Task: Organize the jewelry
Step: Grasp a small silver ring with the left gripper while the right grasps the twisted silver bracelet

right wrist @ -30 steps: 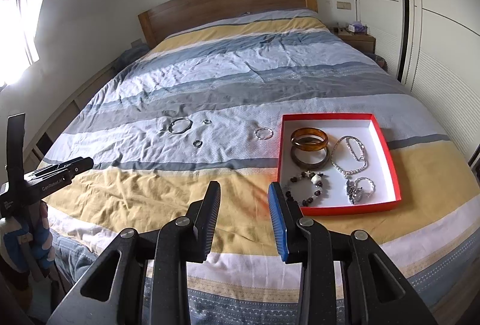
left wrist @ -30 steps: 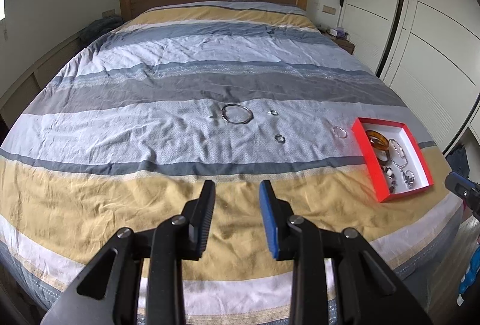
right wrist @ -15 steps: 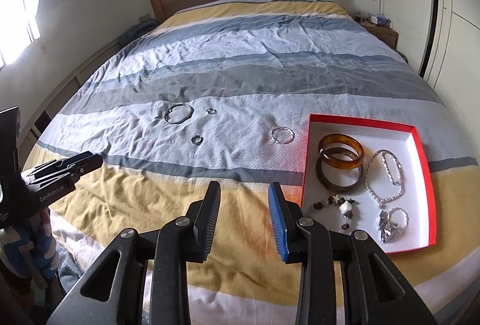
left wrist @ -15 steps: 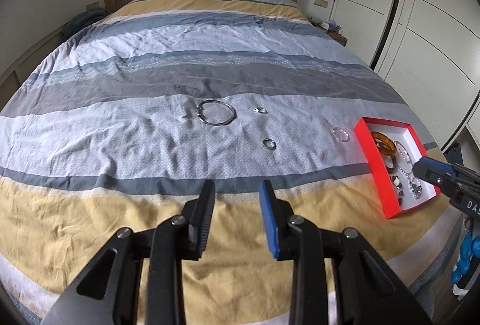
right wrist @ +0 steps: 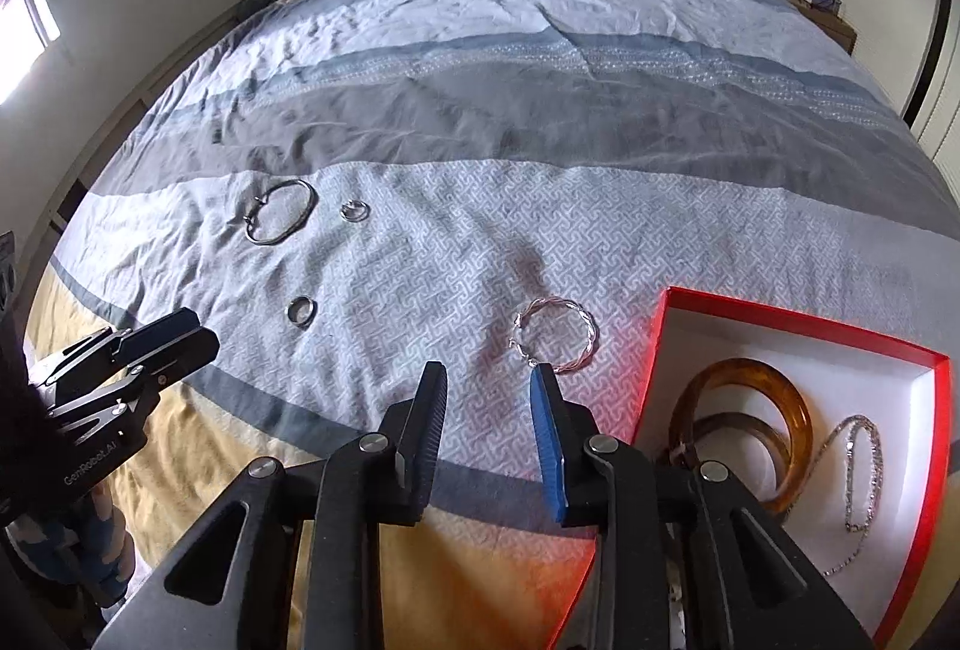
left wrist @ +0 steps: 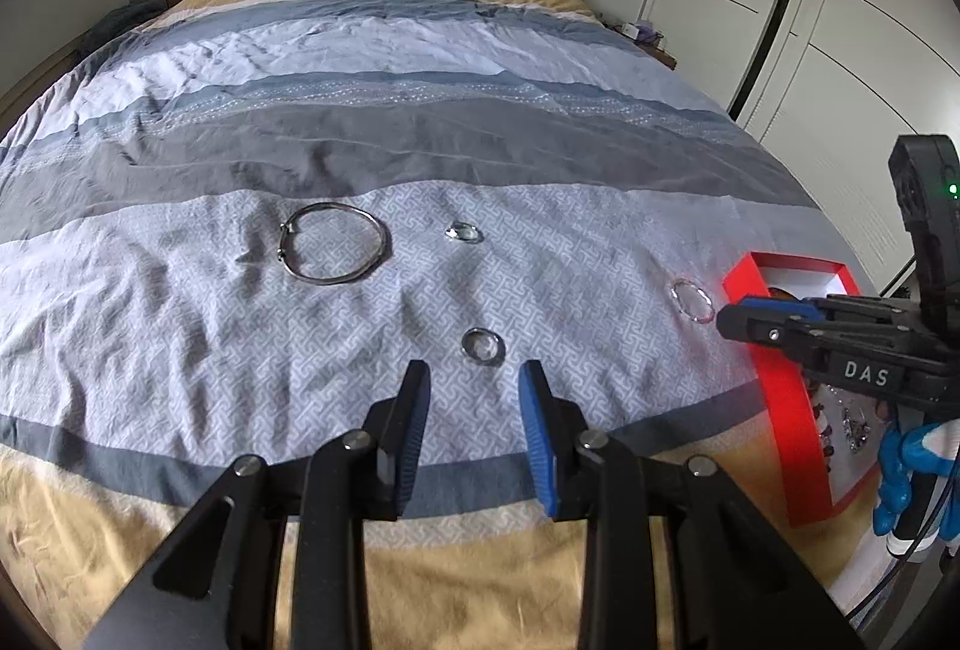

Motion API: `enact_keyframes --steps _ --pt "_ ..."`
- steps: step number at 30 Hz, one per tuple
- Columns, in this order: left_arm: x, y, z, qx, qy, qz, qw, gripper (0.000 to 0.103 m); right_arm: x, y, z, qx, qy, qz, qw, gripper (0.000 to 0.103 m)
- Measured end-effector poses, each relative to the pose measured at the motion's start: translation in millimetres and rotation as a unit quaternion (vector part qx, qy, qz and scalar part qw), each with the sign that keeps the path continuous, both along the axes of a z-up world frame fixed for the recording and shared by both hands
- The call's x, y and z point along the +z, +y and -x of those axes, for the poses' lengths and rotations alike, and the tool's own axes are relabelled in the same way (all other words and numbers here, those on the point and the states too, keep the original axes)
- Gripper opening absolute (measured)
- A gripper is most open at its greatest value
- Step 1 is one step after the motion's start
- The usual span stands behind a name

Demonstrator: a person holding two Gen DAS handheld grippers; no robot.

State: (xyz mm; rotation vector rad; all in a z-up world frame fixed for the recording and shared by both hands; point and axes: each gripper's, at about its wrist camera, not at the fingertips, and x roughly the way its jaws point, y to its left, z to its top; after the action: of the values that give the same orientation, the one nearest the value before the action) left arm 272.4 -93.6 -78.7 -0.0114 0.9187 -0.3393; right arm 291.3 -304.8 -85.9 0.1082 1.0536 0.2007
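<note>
Both grippers moved closer to the bed w/ fingers spread, empty. Right gripper (right wrist: 487, 389) nears twisted bracelet (right wrist: 555, 335): light, thin, slippery; pinch its rim.

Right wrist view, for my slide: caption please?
Open right gripper nears a twisted bracelet on the bed, beside the red box.

Bracelet (right wrist: 555, 335) left of box (right wrist: 660, 326)
</note>
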Motion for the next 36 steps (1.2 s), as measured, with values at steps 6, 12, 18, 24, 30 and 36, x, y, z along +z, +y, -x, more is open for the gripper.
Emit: enact_keyframes --steps 6,12,18,24,30,36 --pt "-15 -8 -14 -0.005 0.006 0.001 1.0 0.029 -26 1 -24 0.014 0.023 0.011 1.0 0.025" --pt "-24 -17 -20 -0.016 0.008 0.0 0.9998 0.029 -32 3 -38 0.026 0.024 0.027 0.999 0.024" --pt "-40 -24 -30 -0.009 0.018 -0.011 0.9997 0.029 -36 4 -42 0.04 0.025 0.03 0.998 0.022" --pt "-53 -23 -37 0.001 0.028 -0.004 0.9996 0.029 -38 5 -42 0.058 0.026 0.033 0.997 0.019" --pt "-61 -21 -45 0.004 0.035 0.007 0.9994 0.023 -44 9 -44 0.071 0.032 0.054 0.996 0.013" --pt "-59 -17 -46 0.005 0.032 0.011 0.9994 0.019 -44 8 -44 0.056 0.018 0.057 0.997 0.007"
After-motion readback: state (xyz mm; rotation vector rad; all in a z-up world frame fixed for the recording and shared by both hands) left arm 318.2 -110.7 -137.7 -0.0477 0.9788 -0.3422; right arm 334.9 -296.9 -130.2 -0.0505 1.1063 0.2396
